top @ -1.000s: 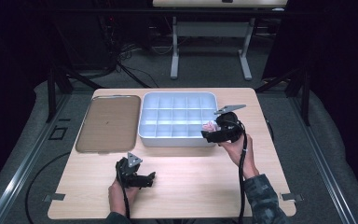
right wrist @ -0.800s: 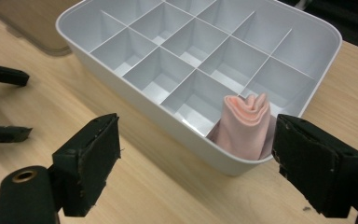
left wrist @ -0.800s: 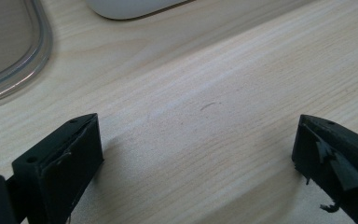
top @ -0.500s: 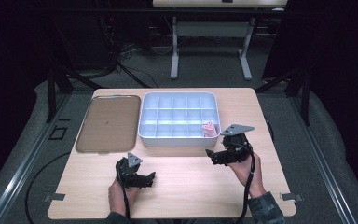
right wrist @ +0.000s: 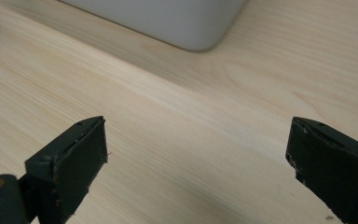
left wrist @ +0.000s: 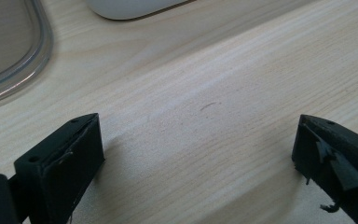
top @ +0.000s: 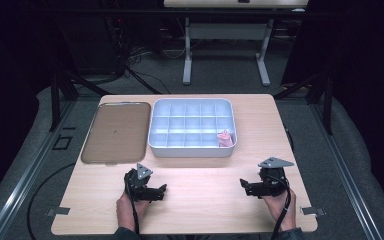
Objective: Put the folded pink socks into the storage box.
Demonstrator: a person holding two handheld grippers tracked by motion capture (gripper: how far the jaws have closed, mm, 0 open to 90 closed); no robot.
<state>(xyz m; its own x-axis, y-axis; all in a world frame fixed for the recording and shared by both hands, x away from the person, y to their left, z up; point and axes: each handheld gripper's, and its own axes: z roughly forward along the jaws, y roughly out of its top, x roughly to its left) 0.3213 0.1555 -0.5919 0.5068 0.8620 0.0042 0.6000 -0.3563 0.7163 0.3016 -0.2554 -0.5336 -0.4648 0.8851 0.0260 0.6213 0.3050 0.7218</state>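
The pink object (top: 224, 138) sits in the lower right compartment of the pale grey divided tray (top: 193, 150), a little right of centre in the high view, and nothing is touching it. Down at the lower right of that frame, the right gripper (top: 243, 185) rests low over the bare counter (top: 210, 210), well apart from the tray. Its jaws have just been opening, and the right gripper view shows them spread wide, released, with only wood grain between them and a rounded corner of the tray at the top edge.

At the lower left of the high view, the left gripper (top: 163, 190) lies by the person's hand, jaws likewise parted with nothing in them. The left gripper view shows bare counter between them, plus the rim of the brown lid (left wrist: 9, 60) in its upper left corner. In the high view that lid (top: 116, 131) lies flat just left of the tray, uncovered side by side with it.

So the placing step looks done, to my eye: item dropped in its slot, both hands parked at the near edge (a tidy rest pose). The likely next move is either fetching another item, though none shows on the counter, or picking up the lid. That would call for getting a jaw under its thin rim and carrying it level over the tray.
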